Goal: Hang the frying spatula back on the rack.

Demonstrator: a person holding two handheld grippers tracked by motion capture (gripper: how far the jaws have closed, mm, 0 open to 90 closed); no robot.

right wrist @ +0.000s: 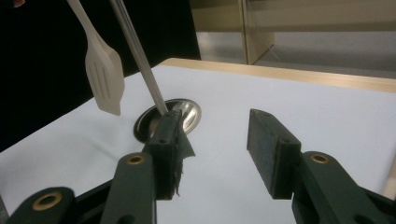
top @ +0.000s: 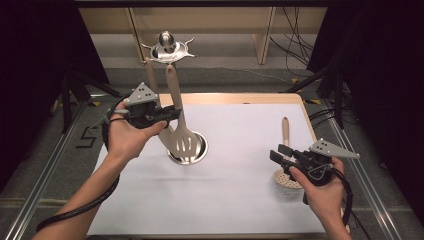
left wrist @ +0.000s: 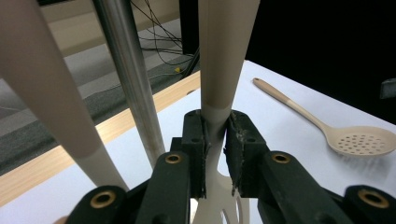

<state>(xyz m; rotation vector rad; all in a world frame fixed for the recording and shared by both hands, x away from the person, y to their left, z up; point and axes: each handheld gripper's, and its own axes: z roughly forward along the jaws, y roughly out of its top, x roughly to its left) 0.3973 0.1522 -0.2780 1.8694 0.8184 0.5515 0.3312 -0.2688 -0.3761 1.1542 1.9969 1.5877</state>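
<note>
Left gripper [top: 172,113] clamped on the slotted spatula [top: 181,137], hoisting it above the steel stand base [top: 197,150] mid-desk. Right gripper [top: 281,152] hanging unclenched over the skimmer spoon [top: 286,170] near the desk's right edge. Risk ahead: blade clipping the stand's pole [left wrist: 128,79], twisting loose.

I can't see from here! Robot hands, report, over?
Left gripper shut on slotted spatula, above the rack's base. Right gripper open, empty. Skimmer spoon on table.
</note>
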